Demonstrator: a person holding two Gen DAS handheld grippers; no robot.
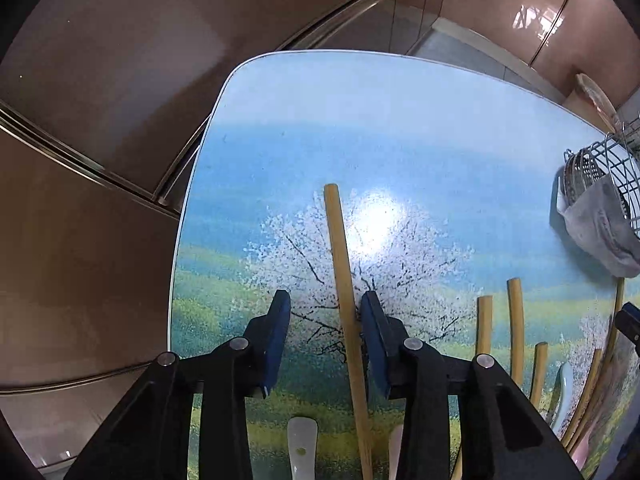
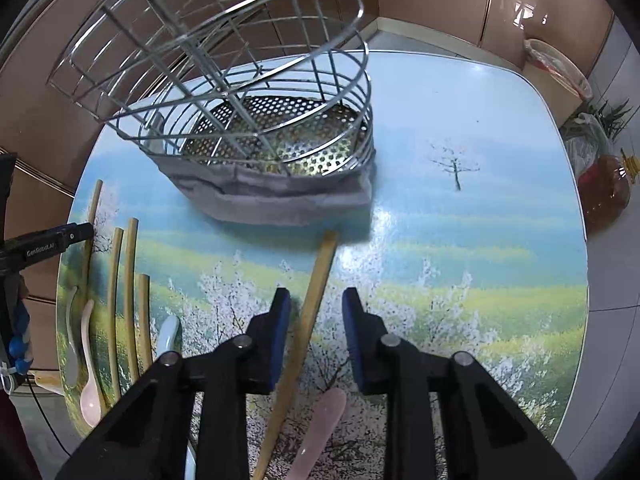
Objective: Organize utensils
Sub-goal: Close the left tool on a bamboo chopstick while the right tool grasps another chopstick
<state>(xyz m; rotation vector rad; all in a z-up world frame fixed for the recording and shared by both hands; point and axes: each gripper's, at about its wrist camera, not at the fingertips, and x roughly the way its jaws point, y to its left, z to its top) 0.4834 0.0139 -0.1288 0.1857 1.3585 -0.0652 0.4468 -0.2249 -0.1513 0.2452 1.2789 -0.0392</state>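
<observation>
A bamboo chopstick point(image 1: 340, 248) lies on the landscape-printed table point(image 1: 360, 120), between the fingers of my left gripper point(image 1: 326, 320). The right pad is at its side and the left pad stands apart, so the gripper is open. My right gripper point(image 2: 316, 312) is open around another chopstick point(image 2: 320, 264), with gaps on both sides. Several more chopsticks point(image 2: 130, 280) and a pink spoon point(image 2: 89, 360) lie at the left. A second pink spoon point(image 2: 320, 432) and a white spoon point(image 1: 302, 444) lie under the grippers.
A wire utensil holder point(image 2: 280, 128) with a perforated bottom stands on a grey cloth point(image 2: 280, 204) at the back of the table. A jar of amber liquid point(image 2: 604, 192) and bags sit past the right edge. Brown cabinet doors point(image 1: 100, 160) surround the table.
</observation>
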